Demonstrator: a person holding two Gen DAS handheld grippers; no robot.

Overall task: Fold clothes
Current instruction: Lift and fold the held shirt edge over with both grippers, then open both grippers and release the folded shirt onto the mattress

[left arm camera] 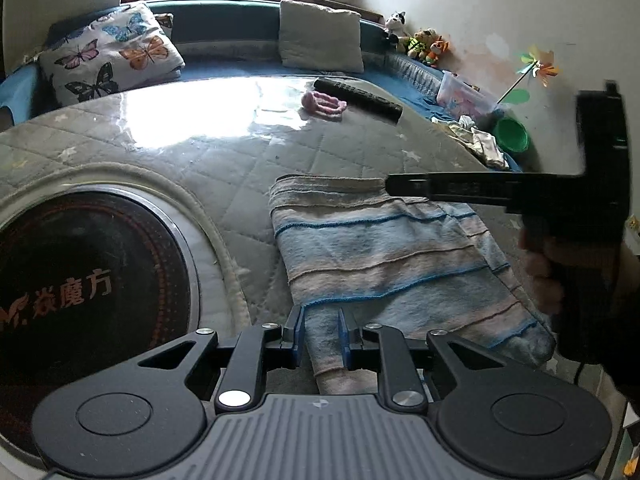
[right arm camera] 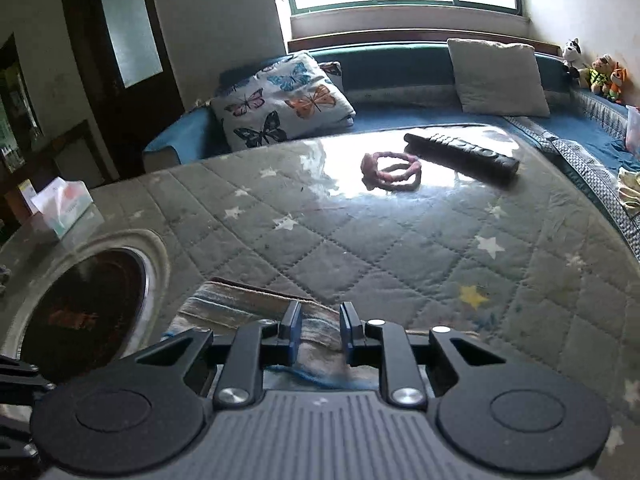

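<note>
A folded cloth (left arm camera: 384,256) striped in blue, pink and beige lies on the quilted grey table cover (left arm camera: 224,184). My left gripper (left arm camera: 320,334) is open at the cloth's near left corner, with a narrow end of the fabric showing between its blue pads. A hand holds my right gripper (left arm camera: 396,187) side-on over the cloth's far edge. In the right wrist view the right gripper (right arm camera: 320,330) is open just above the cloth (right arm camera: 240,304), whose edge runs under its fingers.
A round black cooktop (left arm camera: 80,280) is set into the table left of the cloth. A pink ring (right arm camera: 394,170) and a long black bar (right arm camera: 460,152) lie further back. Pillows line the bench, and a tissue box (right arm camera: 64,204) stands at the left.
</note>
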